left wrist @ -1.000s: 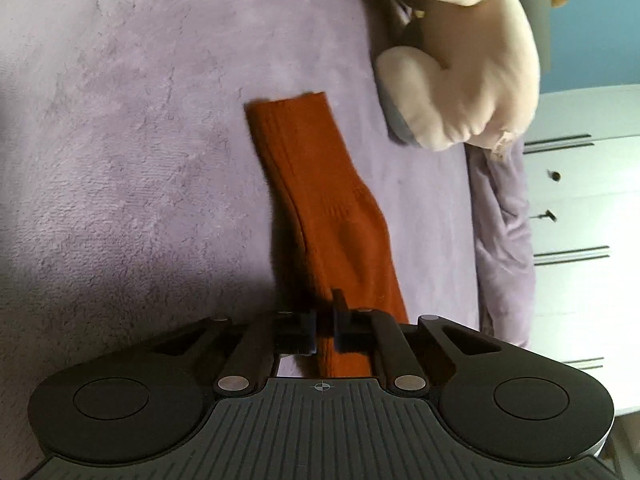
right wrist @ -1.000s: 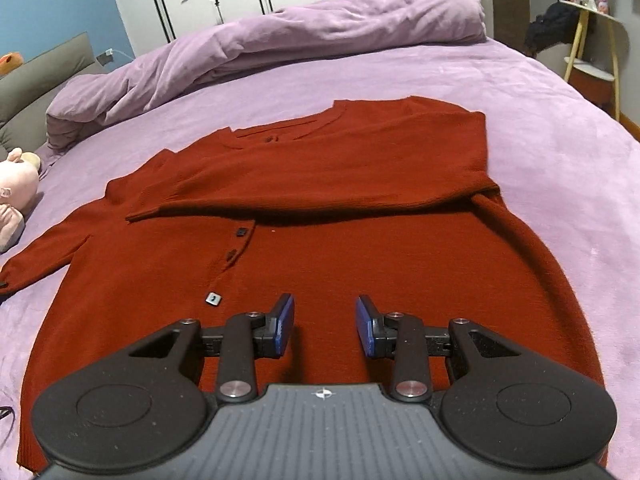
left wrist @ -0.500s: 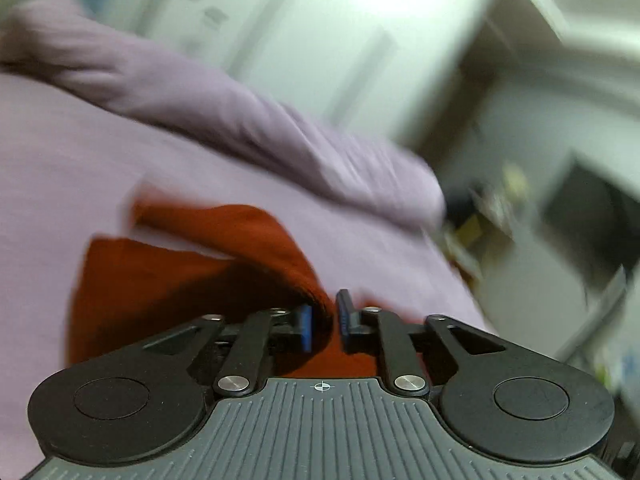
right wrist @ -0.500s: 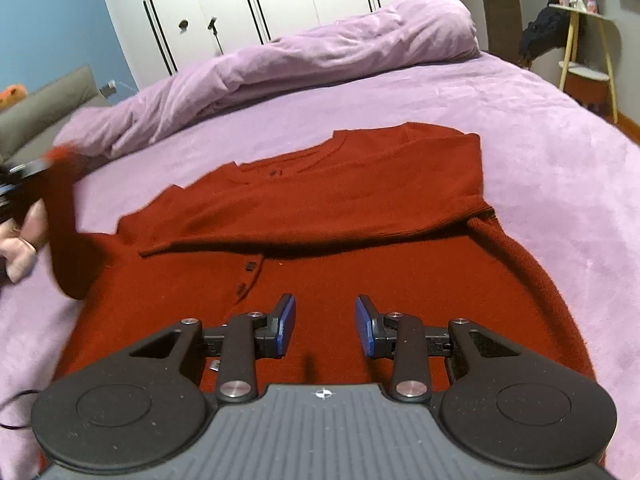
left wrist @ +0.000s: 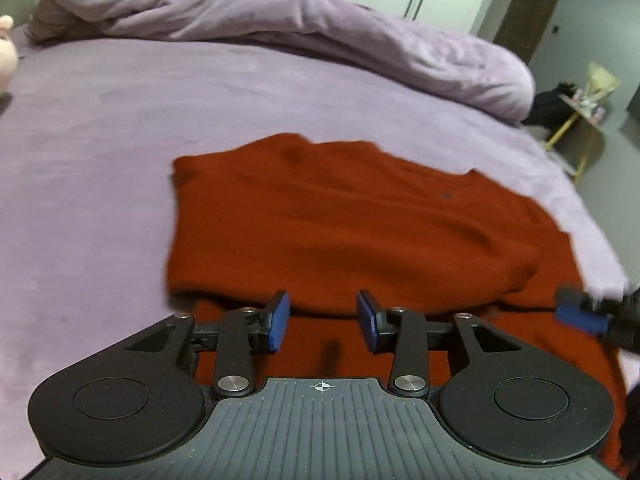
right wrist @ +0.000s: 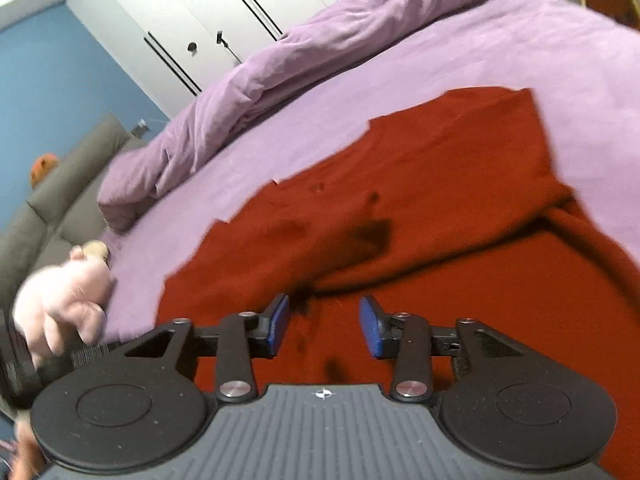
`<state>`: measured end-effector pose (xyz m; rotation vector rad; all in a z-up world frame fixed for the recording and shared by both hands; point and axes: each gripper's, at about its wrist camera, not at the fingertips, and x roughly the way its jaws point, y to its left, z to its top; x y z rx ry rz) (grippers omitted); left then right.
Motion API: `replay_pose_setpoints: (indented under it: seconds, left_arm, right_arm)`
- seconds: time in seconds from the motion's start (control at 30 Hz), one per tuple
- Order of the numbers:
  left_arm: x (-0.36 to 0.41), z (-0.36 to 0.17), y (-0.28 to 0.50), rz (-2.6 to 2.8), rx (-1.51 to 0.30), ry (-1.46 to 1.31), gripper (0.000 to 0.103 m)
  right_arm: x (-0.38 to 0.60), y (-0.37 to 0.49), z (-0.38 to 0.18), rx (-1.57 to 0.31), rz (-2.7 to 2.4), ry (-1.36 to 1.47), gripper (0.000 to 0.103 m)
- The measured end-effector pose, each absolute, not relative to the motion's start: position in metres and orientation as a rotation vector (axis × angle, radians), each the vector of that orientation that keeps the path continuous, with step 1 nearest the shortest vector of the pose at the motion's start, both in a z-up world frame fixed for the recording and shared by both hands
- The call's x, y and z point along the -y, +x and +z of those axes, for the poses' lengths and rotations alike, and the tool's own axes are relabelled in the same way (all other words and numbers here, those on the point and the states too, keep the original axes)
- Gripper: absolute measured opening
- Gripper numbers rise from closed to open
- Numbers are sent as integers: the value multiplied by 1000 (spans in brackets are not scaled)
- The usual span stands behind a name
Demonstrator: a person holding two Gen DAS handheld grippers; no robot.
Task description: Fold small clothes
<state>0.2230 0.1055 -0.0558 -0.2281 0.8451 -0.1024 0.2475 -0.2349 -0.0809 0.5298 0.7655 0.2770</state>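
Observation:
A dark red knit cardigan (left wrist: 352,224) lies flat on the purple bed, both sleeves folded across its chest. It also shows in the right wrist view (right wrist: 420,216). My left gripper (left wrist: 323,320) is open and empty, just above the cardigan's lower body. My right gripper (right wrist: 323,326) is open and empty, over the cardigan's middle. The right gripper's blue fingertip (left wrist: 580,316) shows at the right edge of the left wrist view. The hand on the left gripper (right wrist: 60,300) shows at the left of the right wrist view.
A rolled purple duvet (left wrist: 280,28) lies along the far side of the bed (left wrist: 80,160). A plush toy (left wrist: 6,56) sits at the far left. White wardrobes (right wrist: 224,4) stand behind. A small side table (left wrist: 580,120) stands off the bed's right side.
My left gripper carried the left sleeve up and across onto the cardigan's chest, then opened and let it go. My right gripper tilted and moved closer over the cardigan.

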Motion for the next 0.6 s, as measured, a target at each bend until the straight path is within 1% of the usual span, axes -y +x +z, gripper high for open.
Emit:
replay_pose_setpoints:
  seconds: [0.07,0.13,0.2,0.3,0.33,0.37,0.4,0.43,0.5,0.6]
  left_arm:
    - [-112,-60,218,-103,-844,-206,44]
    - [-116,-62,215,-105,-846,-199,46]
    - [-117,-66,216,-103,-850,-201,46]
    - [-120,-72,216,-94,-866,-216,47]
    - [-120,-73,217,-92,-870,-217,47]
    - [-117,-74,221,-87,-872,-216,47]
    - [-115,-75,223,-85,-872,-211,47]
    - [-113,-75,225,-82,-869,-201,46]
    - [-108,-74,228,-65,-861,-165,45]
    - [-105,-74,232,-41,-856,-135,44]
  right_arm:
    - [230,267,-82,-763,243,540,48]
    - [228,285,-84,-771,216,526,56]
    - [228,299,-89,-783,190,492,61]
    - [229,313,-96,-791,180,469,61]
    - [229,317,-99,-793,199,483,58]
    - [229,319,-101,-800,223,495,51]
    - [226,322,-103,-811,247,493,25]
    - [220,324,-103,-824,258,464,7]
    - [207,325,-95,-823,251,350,7]
    - [207,314,-62,-650,208,199,6]
